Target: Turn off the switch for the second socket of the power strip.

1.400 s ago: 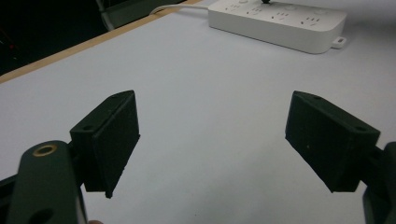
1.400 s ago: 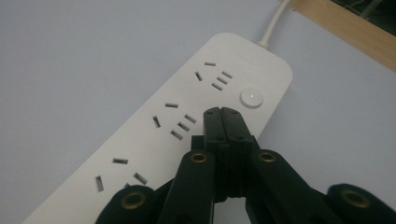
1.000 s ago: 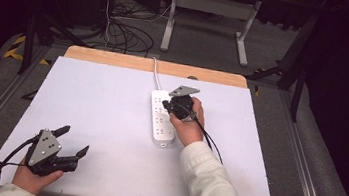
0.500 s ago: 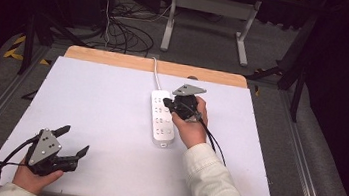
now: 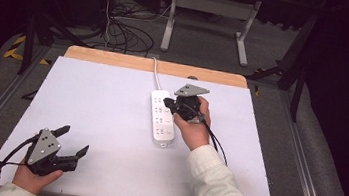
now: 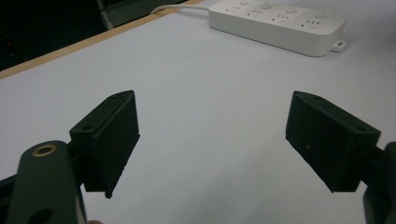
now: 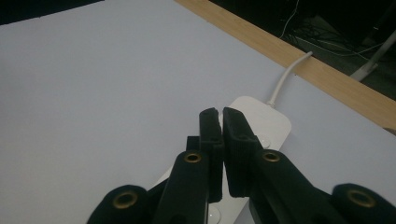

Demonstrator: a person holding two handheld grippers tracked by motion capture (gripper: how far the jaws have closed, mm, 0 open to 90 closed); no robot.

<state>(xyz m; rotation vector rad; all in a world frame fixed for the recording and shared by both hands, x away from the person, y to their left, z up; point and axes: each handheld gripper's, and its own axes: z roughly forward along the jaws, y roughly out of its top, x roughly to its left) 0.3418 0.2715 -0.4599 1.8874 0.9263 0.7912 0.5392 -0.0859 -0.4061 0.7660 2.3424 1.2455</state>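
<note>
right gripper [image 5: 168, 101]: jaws nearly together, holding nothing | power strip [image 5: 162, 117]: directly beneath its tips | left gripper [image 5: 70, 141]: wide apart, well away

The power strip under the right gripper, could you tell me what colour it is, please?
White, cord included; the power strip shows best in the left gripper view.

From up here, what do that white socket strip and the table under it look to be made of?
The socket strip looks like moulded plastic: smooth, white, faintly glossy, with rounded corners. The table has a matte white top with no grain or shine, perhaps laminate or a sheet laid over it; I cannot tell which. Its far edge shows a light wood colour, so probably a wooden board underneath.
</note>
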